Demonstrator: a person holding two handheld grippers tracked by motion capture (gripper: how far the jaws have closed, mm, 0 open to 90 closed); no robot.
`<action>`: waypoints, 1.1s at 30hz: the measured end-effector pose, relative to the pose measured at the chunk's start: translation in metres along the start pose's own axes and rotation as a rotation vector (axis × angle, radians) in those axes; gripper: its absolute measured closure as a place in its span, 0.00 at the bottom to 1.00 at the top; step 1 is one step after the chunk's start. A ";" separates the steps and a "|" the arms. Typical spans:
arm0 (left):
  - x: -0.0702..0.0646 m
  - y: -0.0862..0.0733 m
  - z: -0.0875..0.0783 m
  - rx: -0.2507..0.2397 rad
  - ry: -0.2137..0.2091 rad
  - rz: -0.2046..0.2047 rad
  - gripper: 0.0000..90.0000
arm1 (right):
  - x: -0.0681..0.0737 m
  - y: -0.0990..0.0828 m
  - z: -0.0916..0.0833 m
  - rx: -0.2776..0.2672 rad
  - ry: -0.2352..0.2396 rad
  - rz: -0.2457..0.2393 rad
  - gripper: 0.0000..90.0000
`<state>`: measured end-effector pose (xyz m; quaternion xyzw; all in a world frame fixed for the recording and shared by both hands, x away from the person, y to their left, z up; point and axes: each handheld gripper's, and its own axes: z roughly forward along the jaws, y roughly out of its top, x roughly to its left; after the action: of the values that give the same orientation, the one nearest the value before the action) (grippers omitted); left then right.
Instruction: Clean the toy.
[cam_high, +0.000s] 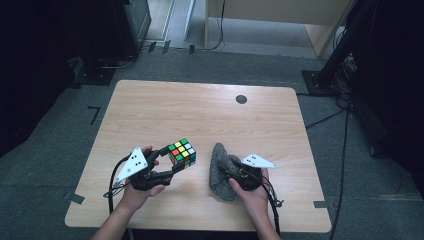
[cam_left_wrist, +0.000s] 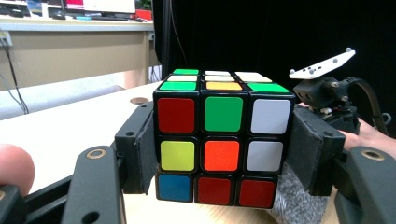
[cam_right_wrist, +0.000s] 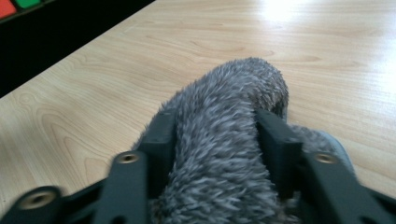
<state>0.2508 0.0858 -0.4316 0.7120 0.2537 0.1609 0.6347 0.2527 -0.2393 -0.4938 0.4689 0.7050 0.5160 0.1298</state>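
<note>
A scrambled Rubik's cube (cam_high: 182, 151) hangs just above the wooden table (cam_high: 200, 110), left of centre. My left gripper (cam_high: 173, 160) is shut on it, its pads pressing the cube's two sides (cam_left_wrist: 222, 140). To the right a grey fuzzy cloth (cam_high: 218, 155) lies bunched on the table. My right gripper (cam_high: 227, 167) comes at the cloth from the right. In the right gripper view the fur (cam_right_wrist: 233, 84) fills the gap between the two jaws and bulges above the pads, which pinch it. A hand holds each gripper near the table's front edge.
A small black round spot (cam_high: 241, 99) marks the table's far side. Bare wood lies behind the cube and the cloth. Dark stands and cables (cam_high: 340, 75) occupy the floor to the right, and black equipment (cam_high: 115, 45) sits beyond the far left corner.
</note>
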 end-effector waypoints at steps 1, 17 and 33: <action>0.000 0.000 0.001 0.004 0.006 0.000 0.38 | 0.001 0.002 -0.001 -0.013 -0.015 -0.004 0.43; -0.019 0.007 0.008 0.017 0.073 -0.015 0.38 | 0.080 0.015 -0.002 -0.111 0.148 -0.203 0.18; -0.028 0.007 0.014 0.011 0.048 -0.100 0.38 | 0.103 0.018 -0.005 -0.222 0.036 -0.227 0.23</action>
<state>0.2371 0.0582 -0.4242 0.6979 0.3049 0.1445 0.6317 0.2051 -0.1600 -0.4459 0.3597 0.6942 0.5812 0.2256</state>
